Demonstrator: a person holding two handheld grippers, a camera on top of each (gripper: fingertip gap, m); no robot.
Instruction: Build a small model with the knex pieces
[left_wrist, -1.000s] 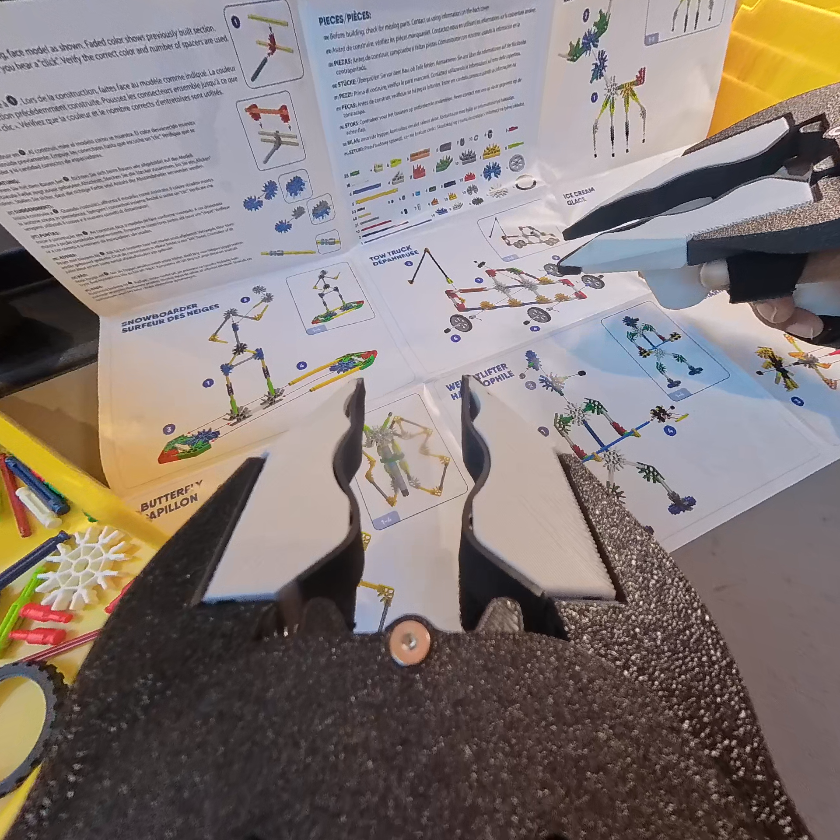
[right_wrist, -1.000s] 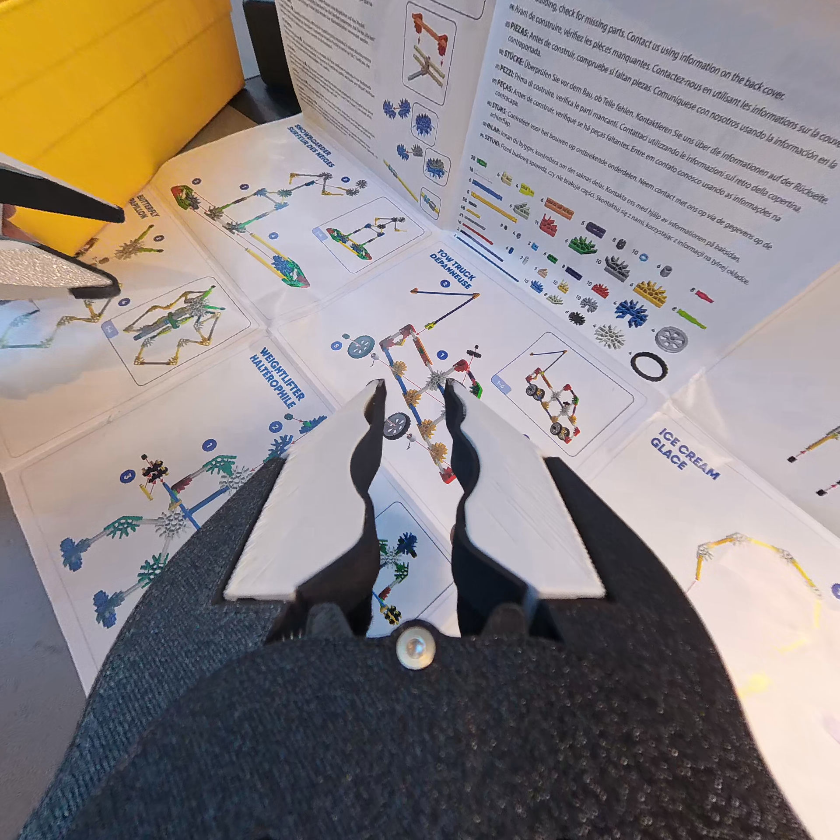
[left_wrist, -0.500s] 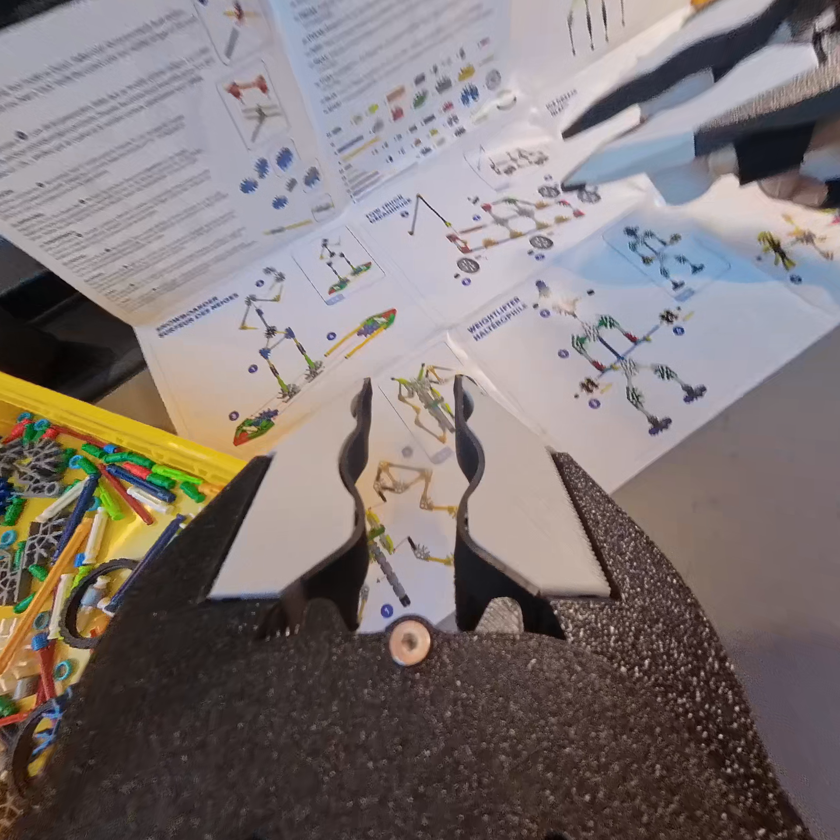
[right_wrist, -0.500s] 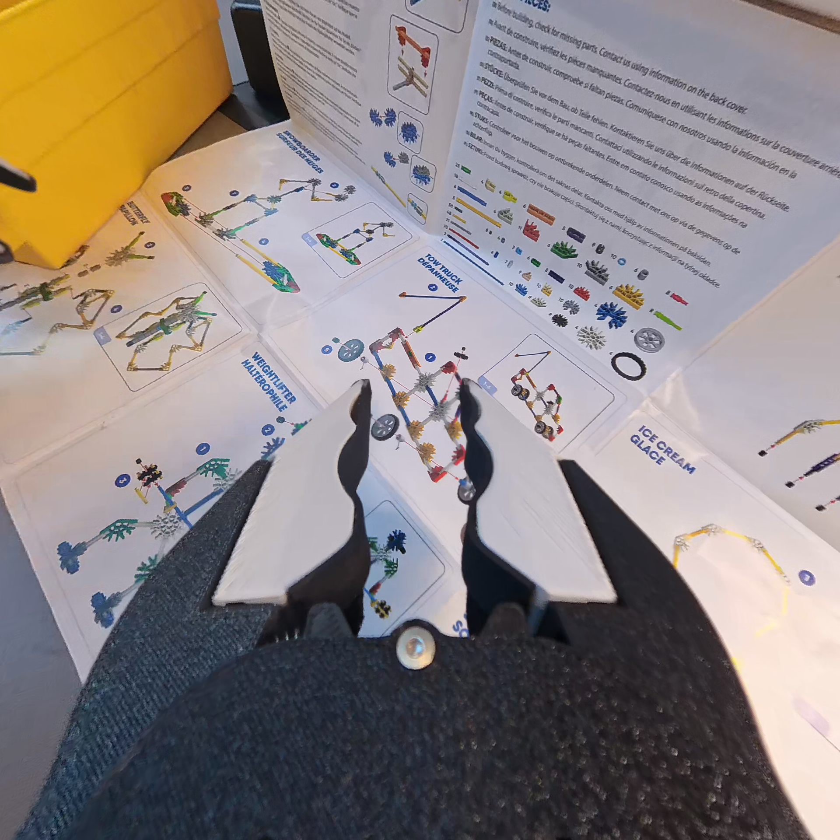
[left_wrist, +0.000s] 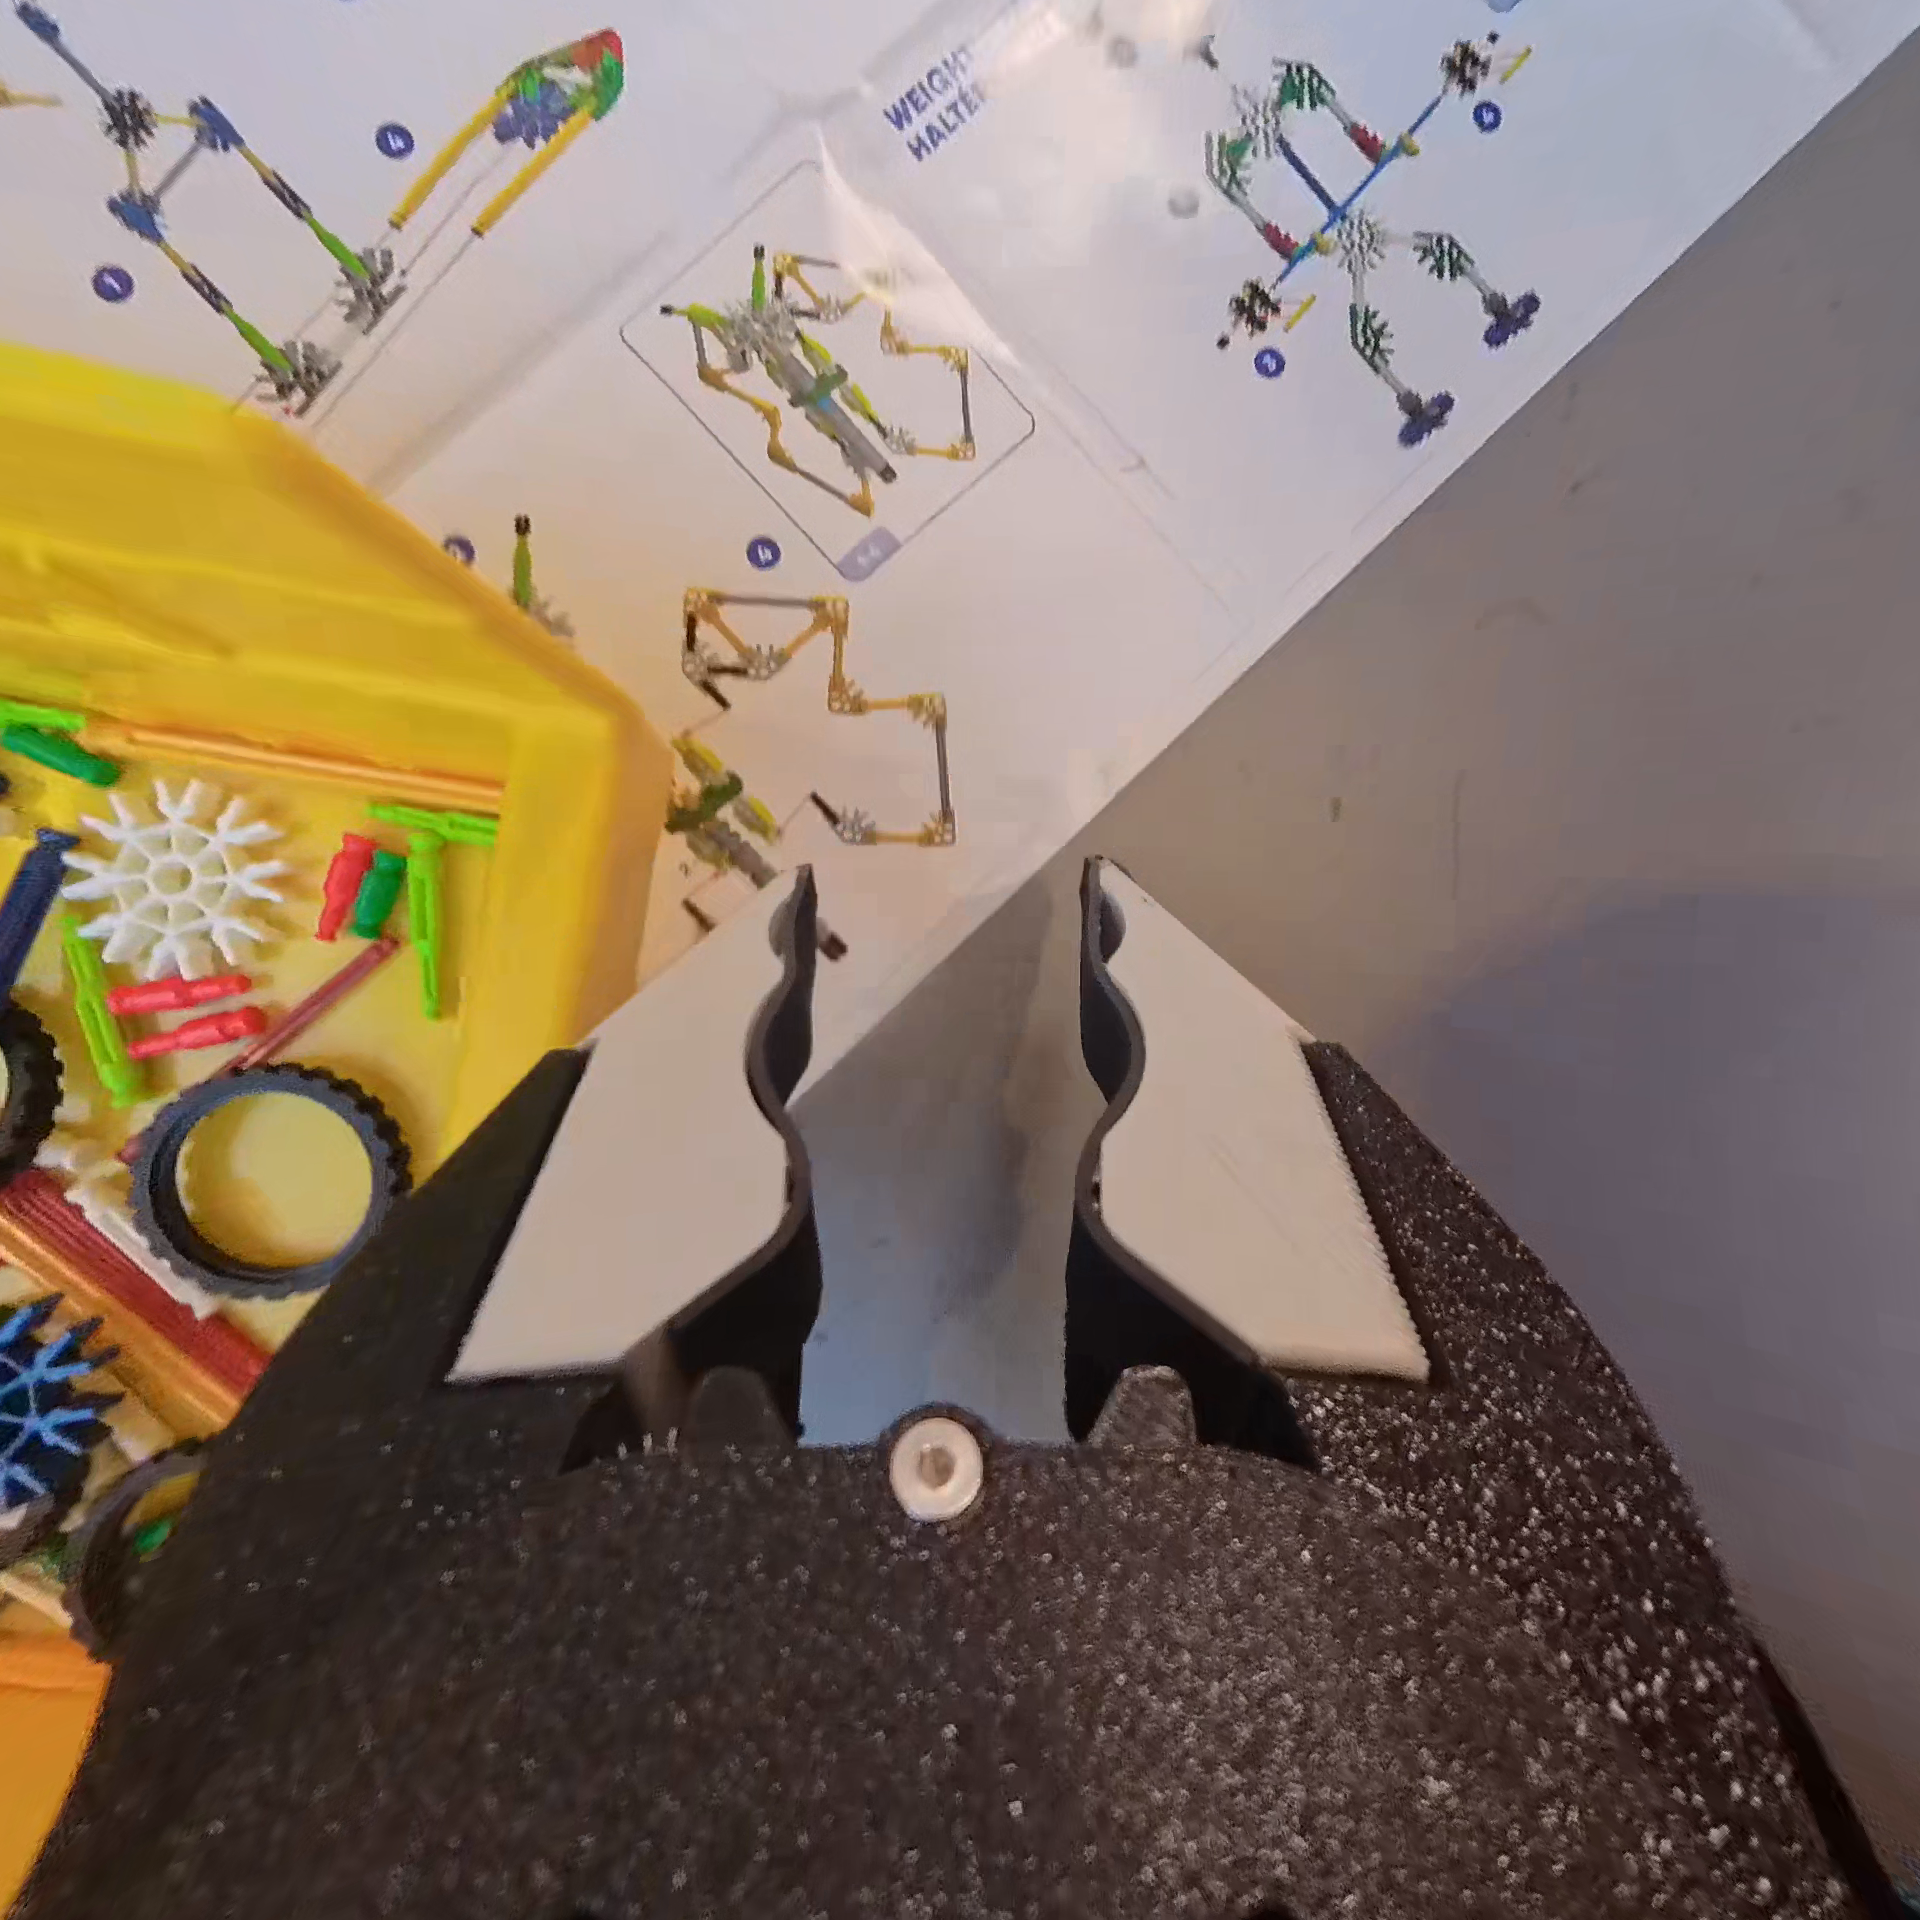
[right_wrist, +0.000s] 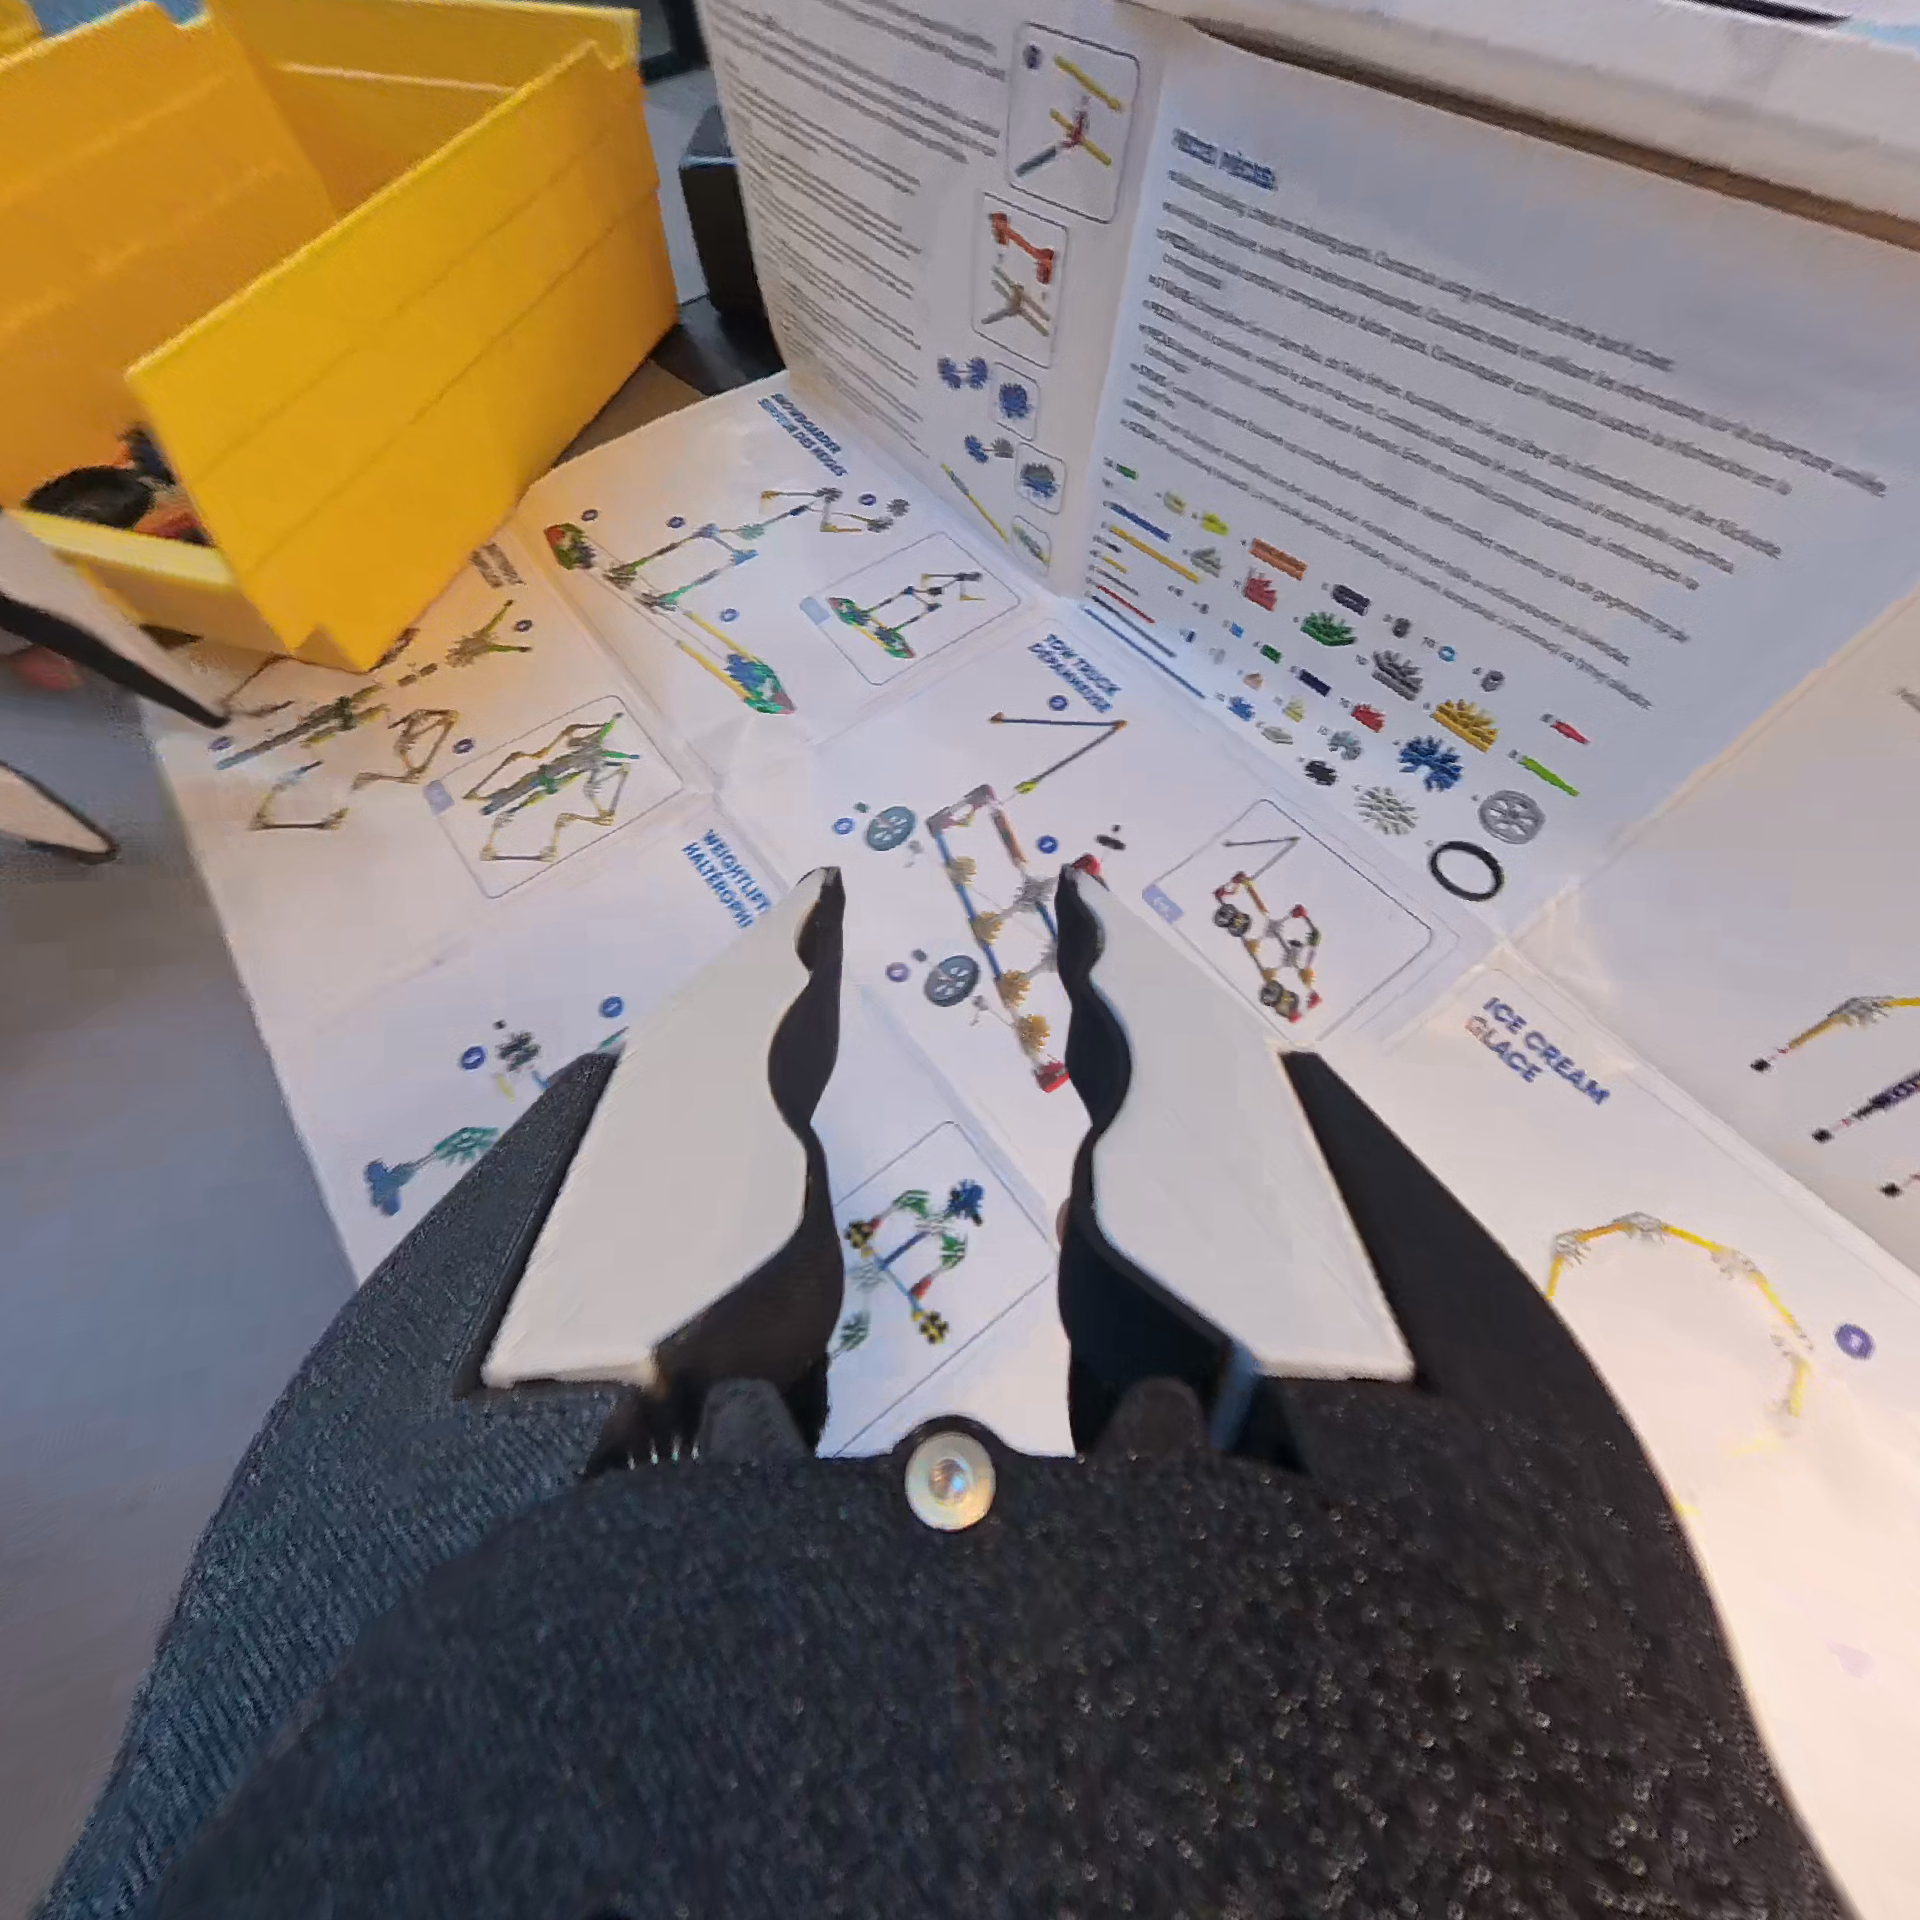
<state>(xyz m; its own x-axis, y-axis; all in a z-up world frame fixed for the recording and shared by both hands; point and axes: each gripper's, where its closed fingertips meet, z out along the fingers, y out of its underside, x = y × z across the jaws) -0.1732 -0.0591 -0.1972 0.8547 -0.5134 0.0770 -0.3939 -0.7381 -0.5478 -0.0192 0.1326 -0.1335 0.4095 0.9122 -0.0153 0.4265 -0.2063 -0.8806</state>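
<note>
A large white instruction sheet (left_wrist: 1039, 343) with coloured model drawings lies unfolded on the grey table (left_wrist: 1558, 727). My left gripper (left_wrist: 945, 883) is open and empty, above the sheet's near edge, just right of a yellow bin (left_wrist: 312, 582). The bin holds several small building parts: a white snowflake connector (left_wrist: 171, 878), a black tyre ring (left_wrist: 265, 1179), red and green rods. My right gripper (right_wrist: 945, 883) is open and empty, over the sheet (right_wrist: 935, 748) above a truck drawing. The left gripper's fingertips (right_wrist: 62, 826) show at the far left of the right wrist view.
The sheet's back part (right_wrist: 1403, 364) stands upright against a box. The yellow bin (right_wrist: 343, 343) stands at the left of the right wrist view, on the sheet's corner. A dark object (right_wrist: 727, 260) sits behind the bin. Bare grey table (right_wrist: 125, 1143) lies at the near left.
My left gripper has drawn back and down toward the yellow bin and its jaws have opened wider. My right gripper has pulled back a little and opened wider.
</note>
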